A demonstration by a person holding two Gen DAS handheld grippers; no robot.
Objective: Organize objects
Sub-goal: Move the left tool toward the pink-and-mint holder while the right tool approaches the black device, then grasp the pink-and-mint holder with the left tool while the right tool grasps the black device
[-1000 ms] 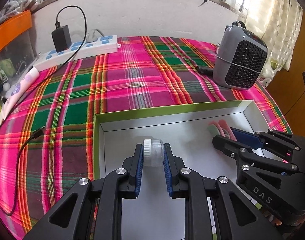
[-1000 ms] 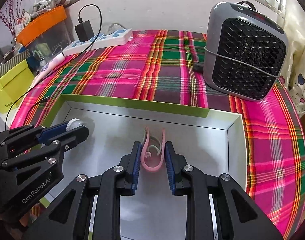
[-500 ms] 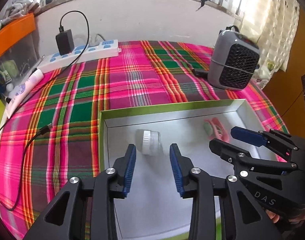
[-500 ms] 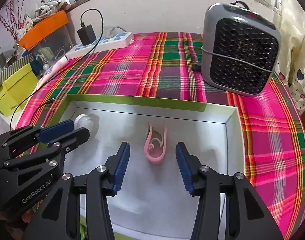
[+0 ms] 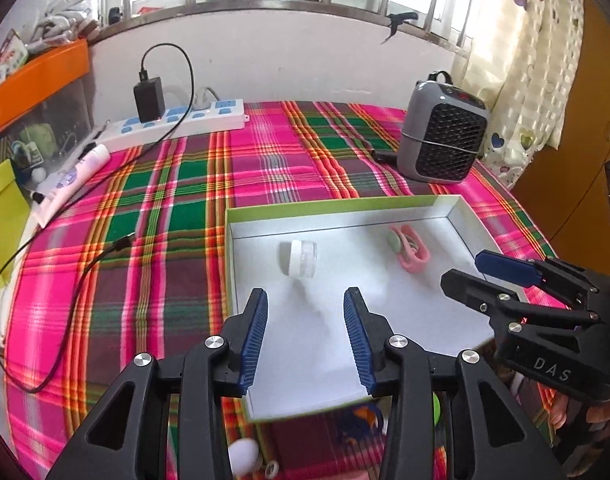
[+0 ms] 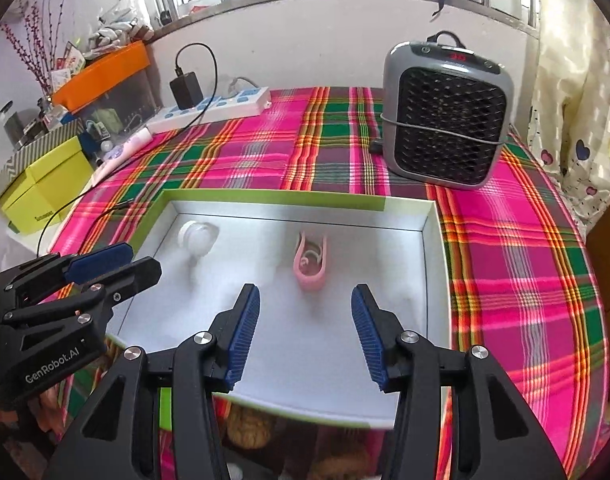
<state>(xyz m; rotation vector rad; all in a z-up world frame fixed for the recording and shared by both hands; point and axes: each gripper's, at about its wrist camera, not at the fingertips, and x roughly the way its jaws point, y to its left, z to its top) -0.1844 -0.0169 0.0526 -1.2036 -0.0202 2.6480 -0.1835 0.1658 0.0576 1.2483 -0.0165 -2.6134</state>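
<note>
On the plaid worktop, the jar lying sideways in the tray may roll into the clip, since the left gripper, jaws just opened, and the right gripper, jaws apart, hold nothing.

the left gripper let go of the little white jar, and its jaws have just been opening. the jar now lies alone in the box. the right gripper dropped the pink clip too. both have pulled back and up.
</note>
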